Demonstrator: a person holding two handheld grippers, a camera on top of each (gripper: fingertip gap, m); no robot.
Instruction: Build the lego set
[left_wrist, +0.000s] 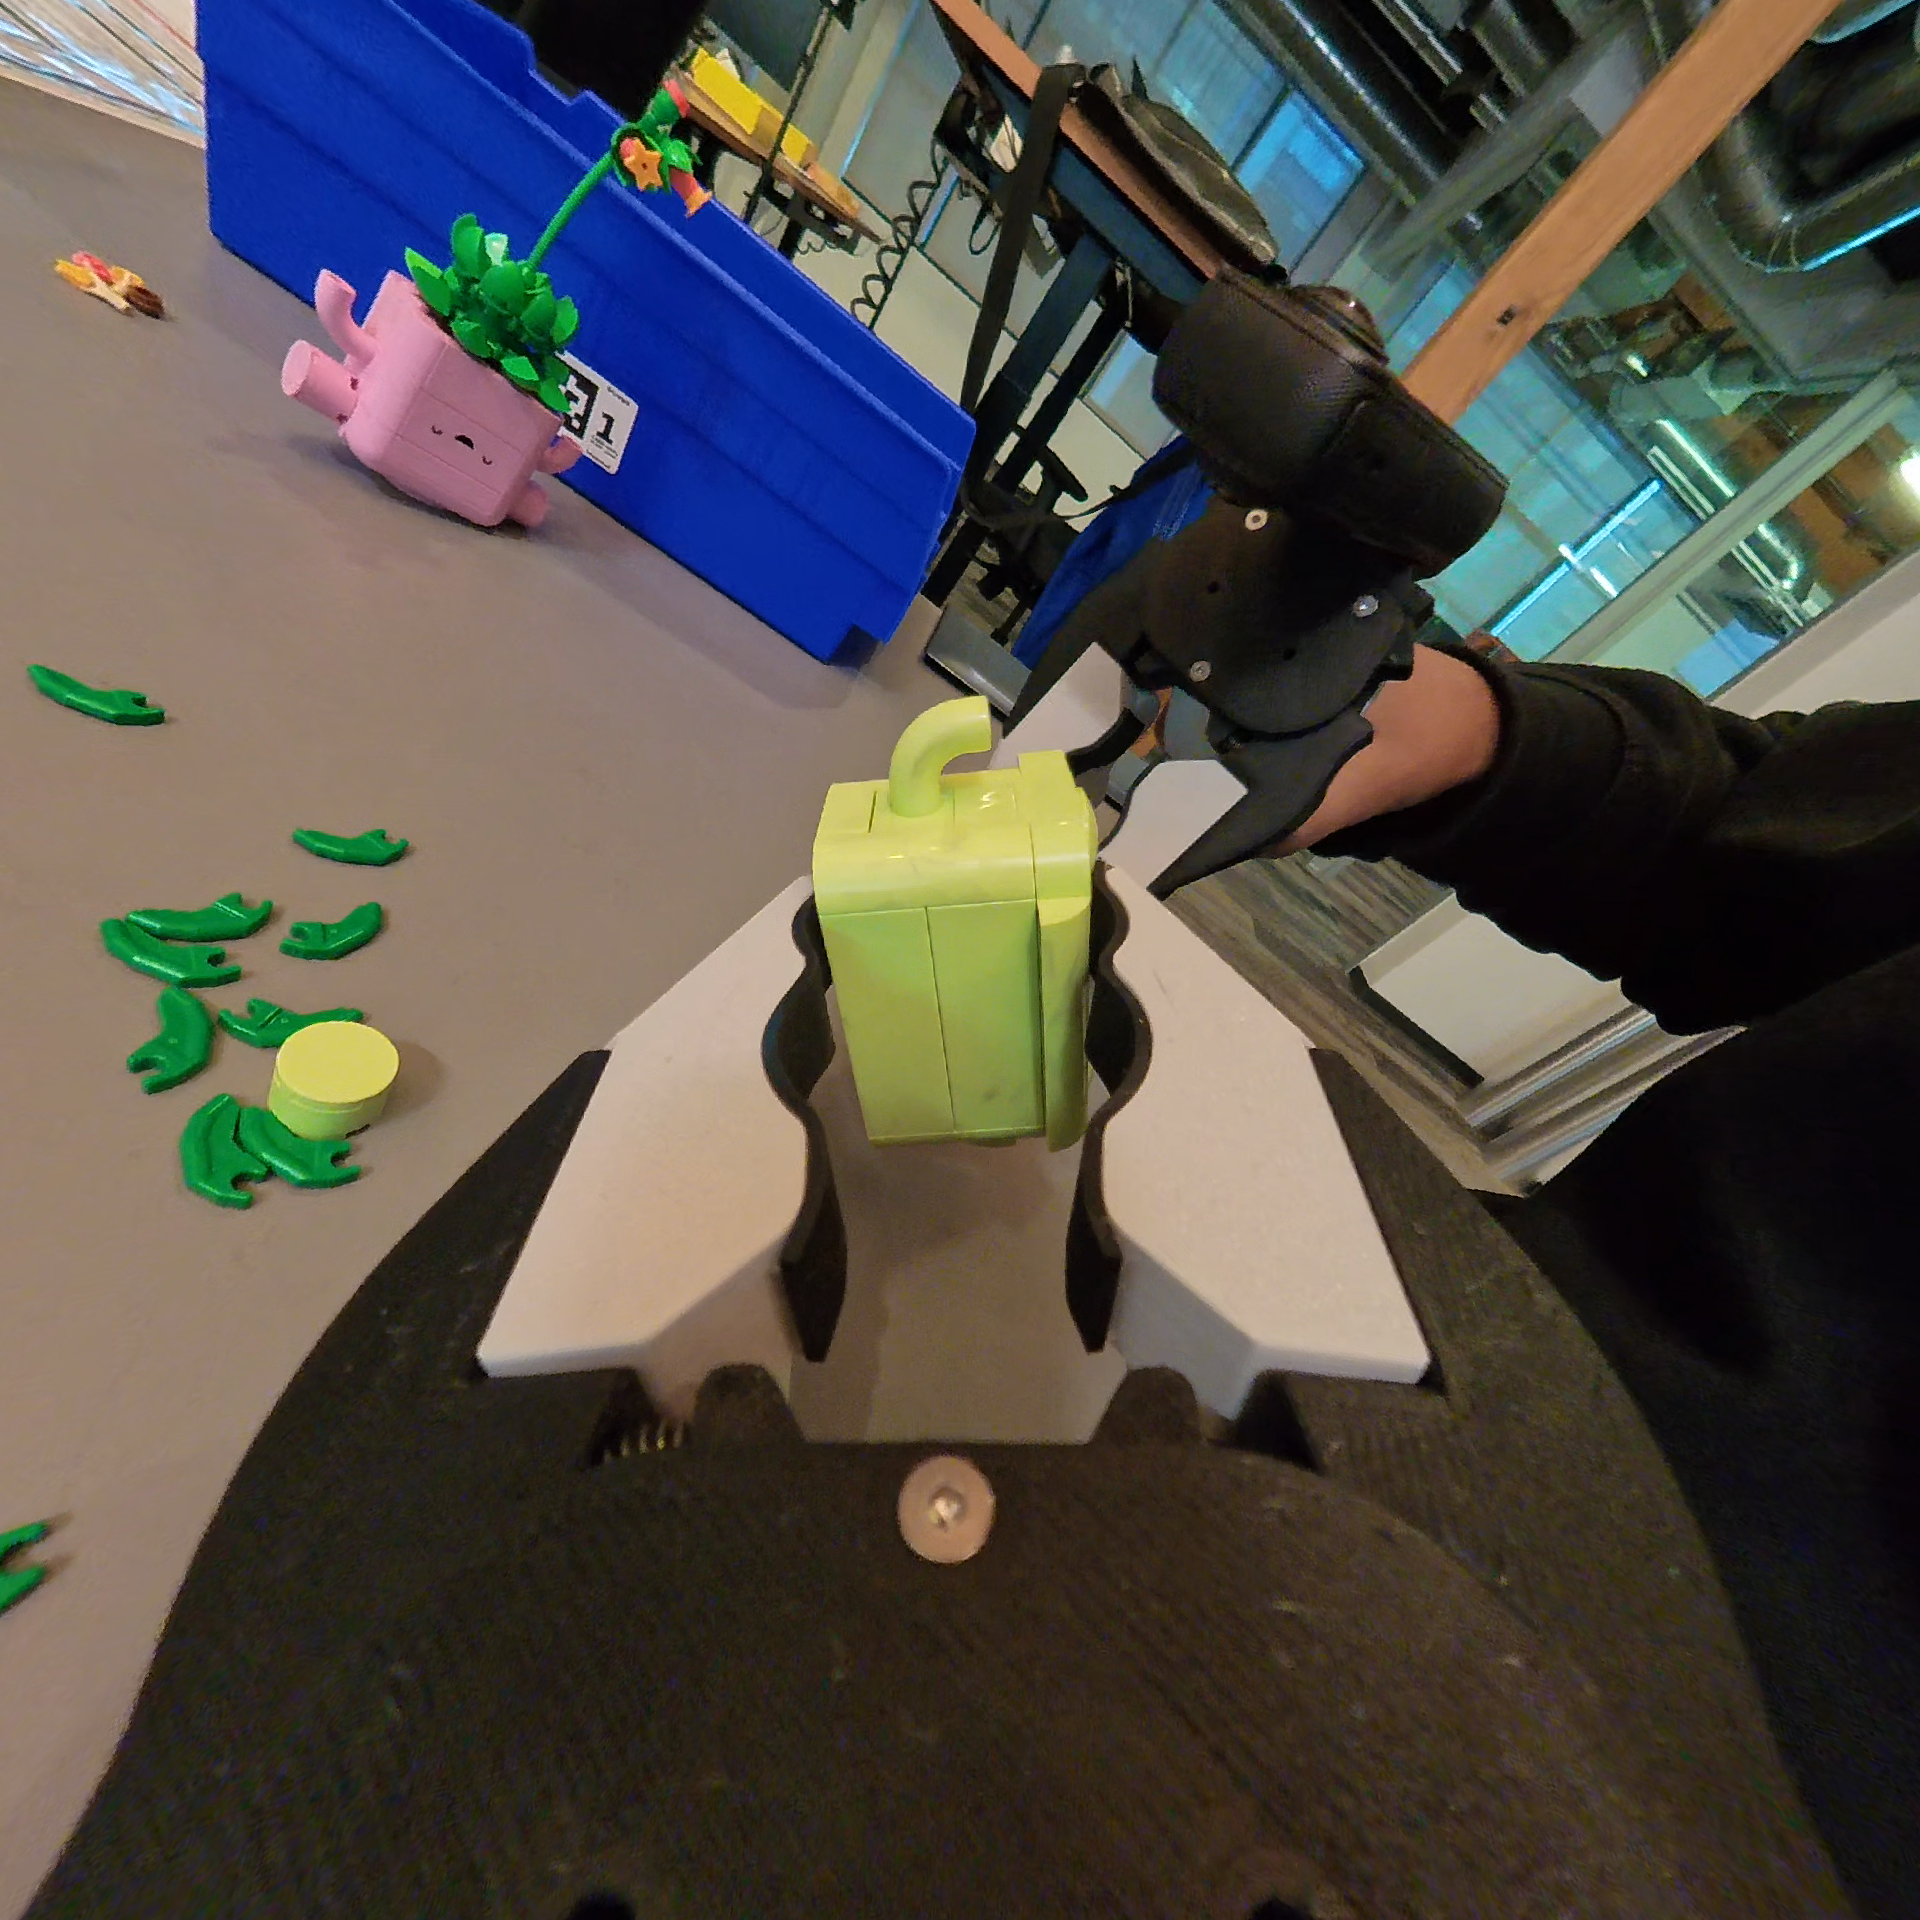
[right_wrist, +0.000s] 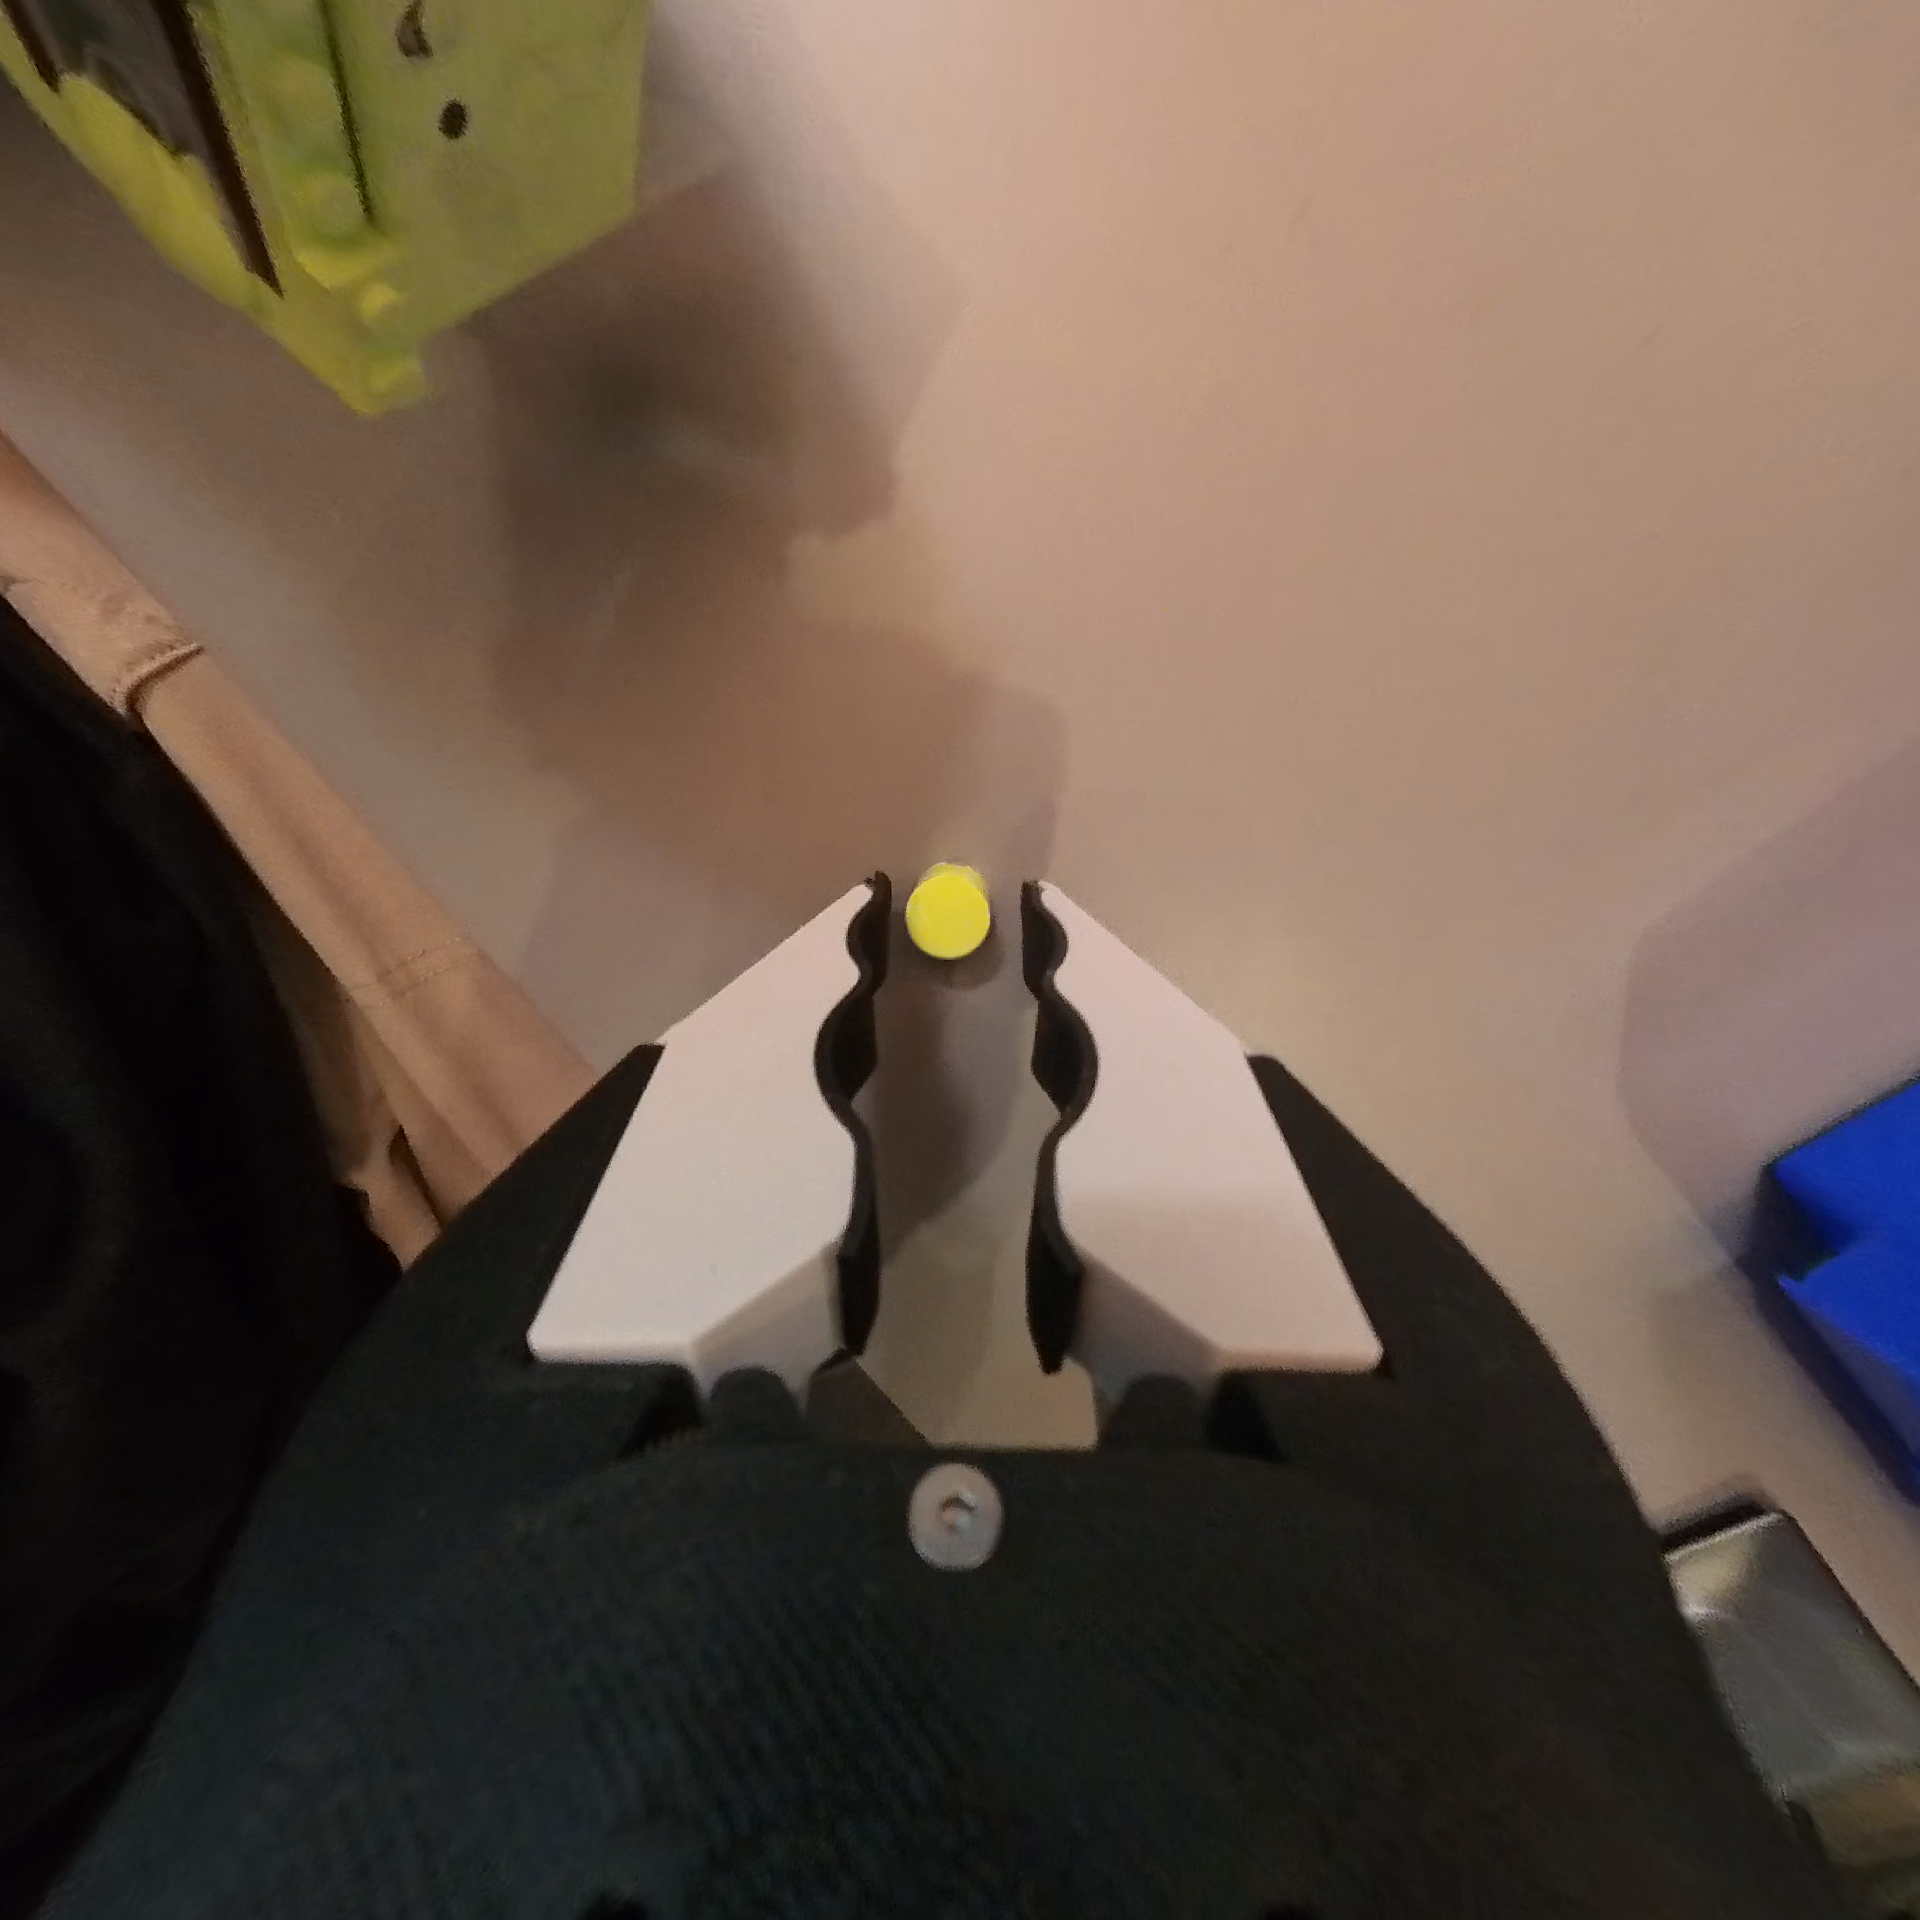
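Observation:
My left gripper (left_wrist: 956, 904) is shut on a lime green lego box body (left_wrist: 956, 997) with a curved lime arm (left_wrist: 930, 758) on top, and holds it above the grey table (left_wrist: 520, 727). The same body shows blurred at the top left of the right wrist view (right_wrist: 343, 156). My right gripper (right_wrist: 951, 894) is open and points down at the table. A small yellow round piece (right_wrist: 945, 916) sits between its fingertips with a gap on each side. The right gripper also shows in the left wrist view (left_wrist: 1122, 821), just right of the lime body, held by a hand in a black sleeve.
A finished pink lego pot with a green plant (left_wrist: 436, 416) lies tilted in front of a blue bin (left_wrist: 623, 343). Several loose green leaf pieces (left_wrist: 197, 966) and a lime round piece (left_wrist: 332, 1075) lie at the left. A blue bin corner (right_wrist: 1849, 1247) is at the right. The grippers' ends are close to 12 cm from one another.

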